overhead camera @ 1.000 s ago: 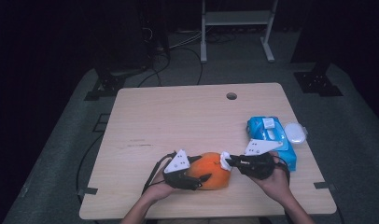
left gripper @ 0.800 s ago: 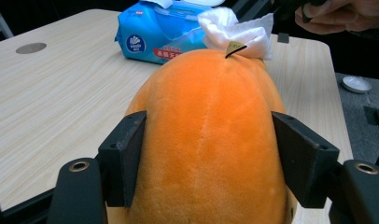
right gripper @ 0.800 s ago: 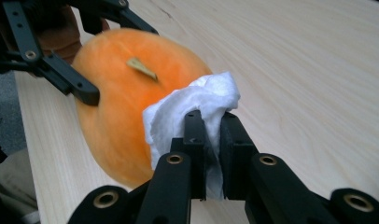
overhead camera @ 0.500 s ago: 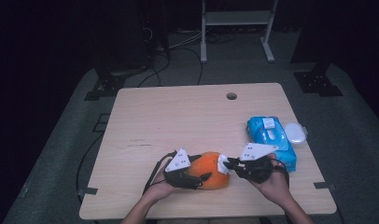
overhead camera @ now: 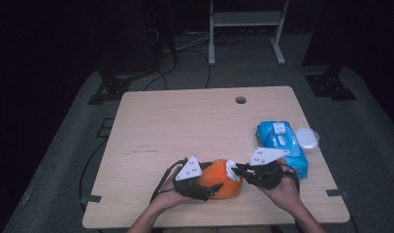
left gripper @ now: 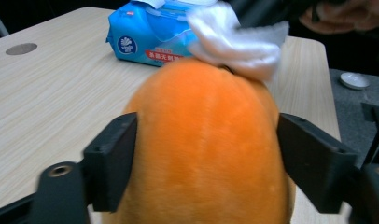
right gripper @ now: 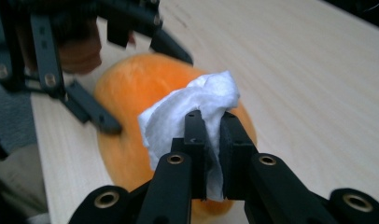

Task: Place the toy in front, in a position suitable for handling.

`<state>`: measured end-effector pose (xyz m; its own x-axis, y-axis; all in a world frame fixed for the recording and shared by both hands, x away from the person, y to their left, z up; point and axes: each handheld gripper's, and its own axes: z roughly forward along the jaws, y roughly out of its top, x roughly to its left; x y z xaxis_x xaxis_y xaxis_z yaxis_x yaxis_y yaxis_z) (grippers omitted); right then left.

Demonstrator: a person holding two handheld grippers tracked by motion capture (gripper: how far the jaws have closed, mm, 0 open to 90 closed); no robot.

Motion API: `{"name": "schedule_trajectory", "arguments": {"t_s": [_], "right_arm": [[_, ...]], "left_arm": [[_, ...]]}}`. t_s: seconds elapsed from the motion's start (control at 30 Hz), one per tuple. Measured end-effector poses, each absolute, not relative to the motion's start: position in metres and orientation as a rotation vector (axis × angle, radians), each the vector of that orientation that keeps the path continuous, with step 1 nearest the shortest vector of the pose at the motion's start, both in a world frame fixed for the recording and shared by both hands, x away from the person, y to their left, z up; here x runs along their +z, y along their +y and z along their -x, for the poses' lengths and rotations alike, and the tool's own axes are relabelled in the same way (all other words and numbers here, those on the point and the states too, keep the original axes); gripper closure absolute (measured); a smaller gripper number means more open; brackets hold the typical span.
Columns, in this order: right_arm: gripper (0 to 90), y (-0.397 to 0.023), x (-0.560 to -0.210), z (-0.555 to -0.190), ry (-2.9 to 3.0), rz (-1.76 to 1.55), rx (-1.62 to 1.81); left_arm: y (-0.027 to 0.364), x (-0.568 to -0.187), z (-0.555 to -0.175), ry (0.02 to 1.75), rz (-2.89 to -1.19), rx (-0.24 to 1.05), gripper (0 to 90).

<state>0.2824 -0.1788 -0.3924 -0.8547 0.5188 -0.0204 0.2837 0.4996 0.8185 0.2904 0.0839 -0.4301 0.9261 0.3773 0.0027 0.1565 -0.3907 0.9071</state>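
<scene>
The right gripper pinches a white wipe against the orange plush – left gripper (jaws just opening) straddles that plush, pads barely off it.

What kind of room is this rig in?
Likely a lab or recording studio: a lone light wooden table on grey floor matting, loose cables, a white metal stand, dark surroundings.
</scene>
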Motion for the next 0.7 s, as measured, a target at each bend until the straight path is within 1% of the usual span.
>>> {"name": "schedule_trajectory", "arguments": {"t_s": [0.1,0.13,0.2,0.23,0.37,0.47,0.5,0.57,0.6,0.63,0.7], "right_arm": [[82.4,-0.184,-0.396,-0.283,2.493,-0.686,1.274],[82.3,-0.186,-0.396,-0.283,2.49,-0.692,1.263],[82.3,-0.189,-0.396,-0.286,2.479,-0.708,1.26],[82.3,-0.189,-0.395,-0.286,2.473,-0.718,1.268],[82.4,-0.18,-0.385,-0.281,2.444,-0.668,1.325],[82.5,-0.174,-0.387,-0.28,2.469,-0.634,1.284],[82.5,-0.175,-0.389,-0.28,2.482,-0.631,1.277],[82.5,-0.179,-0.392,-0.282,2.484,-0.638,1.261],[82.5,-0.182,-0.392,-0.283,2.48,-0.655,1.266],[82.5,-0.184,-0.392,-0.285,2.474,-0.665,1.27],[82.5,-0.183,-0.391,-0.284,2.462,-0.675,1.277]], "left_arm": [[0.09,-0.43,-0.297,0.448,-1.962,0.195,16.6],[0.09,-0.432,-0.298,0.455,-1.959,0.177,17.2],[0.088,-0.434,-0.295,0.435,-1.967,0.197,24.3],[0.086,-0.433,-0.294,0.426,-1.972,0.206,25.9],[0.078,-0.43,-0.287,0.38,-1.995,0.22,27.0],[0.081,-0.428,-0.288,0.369,-2.009,0.217,22.0],[0.084,-0.428,-0.291,0.384,-2.0,0.21,19.3],[0.087,-0.43,-0.295,0.432,-1.981,0.177,17.2],[0.087,-0.432,-0.296,0.44,-1.975,0.163,18.1],[0.087,-0.432,-0.296,0.44,-1.975,0.163,21.8],[0.081,-0.432,-0.292,0.419,-1.994,0.2,24.8]]}}
